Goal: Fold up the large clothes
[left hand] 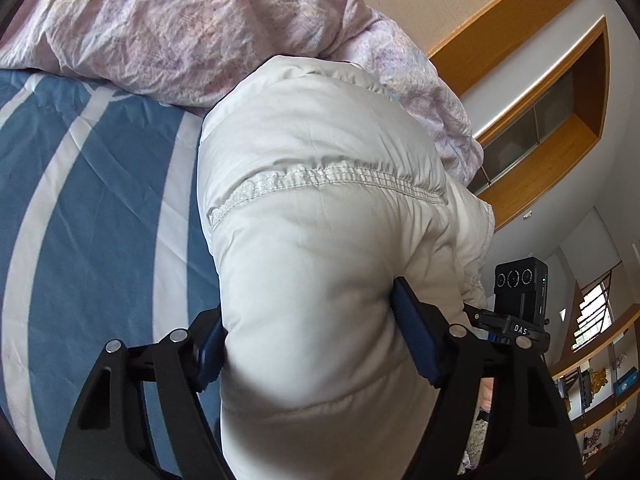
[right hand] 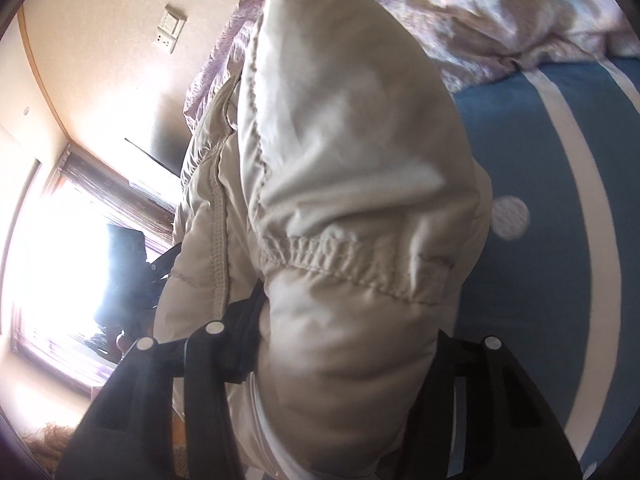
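- Puffer jacket (left hand: 320, 208): we count just one, off-white and quilted with a gathered stitched seam across it, bunched up thick and held over the bed between both of our grippers.
- Other stuff: one crumpled pinkish duvet (left hand: 168, 28) piled at the far end, touching the jacket's top edge.
- Surface is the blue bedsheet (left hand: 100, 200) with wide white stripes; the right view also shows a white dot on it.
- Room: wooden shelving (left hand: 560, 120) on the wall, a bright window (right hand: 52, 280), a wall switch (right hand: 170, 30).
- Left gripper (left hand: 308, 340): blue pads clamped on a fat fold of the jacket, one pad each side.
- Right gripper (right hand: 344, 356): same deal, squeezing a thick bundle of jacket, pointing toward the duvet.
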The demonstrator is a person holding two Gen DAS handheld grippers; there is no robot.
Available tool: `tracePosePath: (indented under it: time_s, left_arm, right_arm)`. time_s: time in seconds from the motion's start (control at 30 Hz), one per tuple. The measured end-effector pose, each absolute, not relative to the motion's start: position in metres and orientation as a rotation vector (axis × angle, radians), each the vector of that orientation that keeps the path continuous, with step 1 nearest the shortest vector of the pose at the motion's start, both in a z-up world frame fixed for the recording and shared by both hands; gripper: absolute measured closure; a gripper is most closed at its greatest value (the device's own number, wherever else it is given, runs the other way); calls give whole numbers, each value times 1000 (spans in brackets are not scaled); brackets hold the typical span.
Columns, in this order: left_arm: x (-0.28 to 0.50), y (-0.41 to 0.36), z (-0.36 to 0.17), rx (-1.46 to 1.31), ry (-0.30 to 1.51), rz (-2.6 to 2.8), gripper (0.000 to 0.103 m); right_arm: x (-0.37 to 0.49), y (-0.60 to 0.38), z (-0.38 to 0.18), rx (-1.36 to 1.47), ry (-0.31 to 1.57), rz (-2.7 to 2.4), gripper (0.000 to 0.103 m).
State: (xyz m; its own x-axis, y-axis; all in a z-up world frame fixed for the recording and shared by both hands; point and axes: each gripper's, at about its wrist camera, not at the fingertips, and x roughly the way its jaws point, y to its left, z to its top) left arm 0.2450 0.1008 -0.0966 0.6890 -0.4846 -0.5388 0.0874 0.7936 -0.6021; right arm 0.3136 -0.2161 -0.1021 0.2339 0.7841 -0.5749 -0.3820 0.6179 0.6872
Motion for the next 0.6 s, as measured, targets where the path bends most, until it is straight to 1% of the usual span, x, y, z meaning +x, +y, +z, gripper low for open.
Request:
tracePosePath:
  time_s: [0.23, 0.33, 0.4, 0.47, 0.5, 0.53, 0.57, 0.6]
  left_arm:
    - [280, 129, -90, -533, 735, -257, 28]
    - [288, 139, -97, -529, 719, -219, 28]
    - [292, 146, -108, -541, 722, -186, 28]
    - [294, 151, -114, -552, 722, -164, 24]
    - [294, 151, -112, -537, 718, -147, 20]
    - [291, 148, -108, -497, 710, -115, 13]
    - [288, 143, -102, -441, 694, -76, 11]
    - [283, 139, -95, -392, 679, -45, 9]
  right_arm:
    - [347, -179, -103, 418, 1029, 773, 55]
    - [351, -170, -103, 387, 1010, 724, 55]
    - [354, -162, -106, 357, 1006, 682, 50]
    - [353, -154, -109, 334, 995, 626, 33]
    - [348, -150, -111, 301, 974, 571, 28]
    - [341, -144, -109, 265, 949, 525, 18]
    - [335, -140, -105, 228, 922, 483, 14]
    - [324, -140, -96, 167, 871, 416, 13]
